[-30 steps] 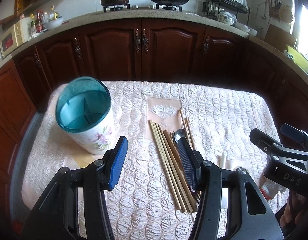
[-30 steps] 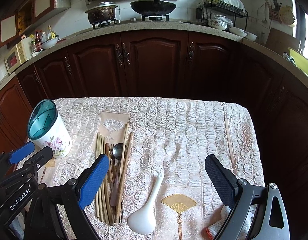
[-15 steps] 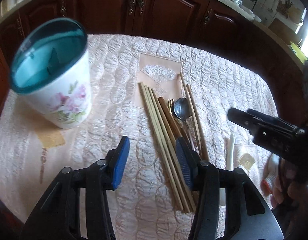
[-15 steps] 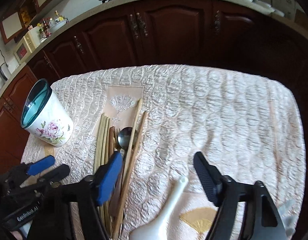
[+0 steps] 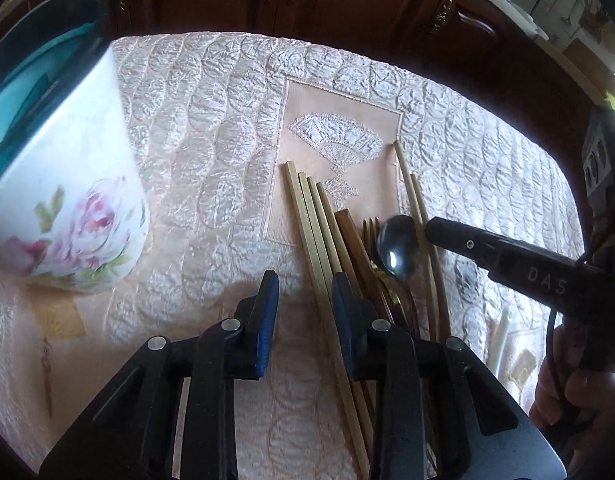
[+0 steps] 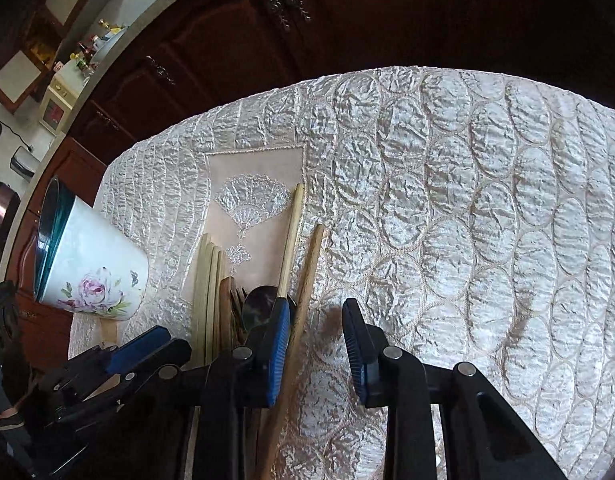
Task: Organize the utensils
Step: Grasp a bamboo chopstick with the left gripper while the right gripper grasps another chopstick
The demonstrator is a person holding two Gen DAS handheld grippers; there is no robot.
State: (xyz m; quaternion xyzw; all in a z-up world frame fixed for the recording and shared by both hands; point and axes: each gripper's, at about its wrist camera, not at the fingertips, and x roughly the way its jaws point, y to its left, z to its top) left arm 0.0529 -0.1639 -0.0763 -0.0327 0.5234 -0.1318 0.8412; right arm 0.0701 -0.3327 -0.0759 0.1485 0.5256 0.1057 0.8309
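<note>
A pile of utensils lies on the quilted tablecloth: pale bamboo chopsticks point(image 5: 311, 216), brown chopsticks point(image 5: 357, 248), a gold fork point(image 5: 371, 226) and a metal spoon point(image 5: 397, 246). A white floral utensil holder point(image 5: 67, 184) with a teal inside stands at the left; it also shows in the right wrist view point(image 6: 91, 268). My left gripper point(image 5: 303, 292) is open, low over the pale chopsticks. My right gripper point(image 6: 315, 320) is open, its jaws astride a brown chopstick point(image 6: 307, 276) at the pile's right edge.
The quilted cloth point(image 6: 467, 200) covers the whole table. A white ceramic spoon handle point(image 5: 501, 332) lies to the right of the pile. Dark wooden cabinets point(image 6: 347, 20) stand beyond the table's far edge. My right gripper's body point(image 5: 527, 272) reaches in beside the spoon.
Both grippers have dropped down and forward to the utensil pile and their jaws have narrowed. The holder and utensils have not moved.
</note>
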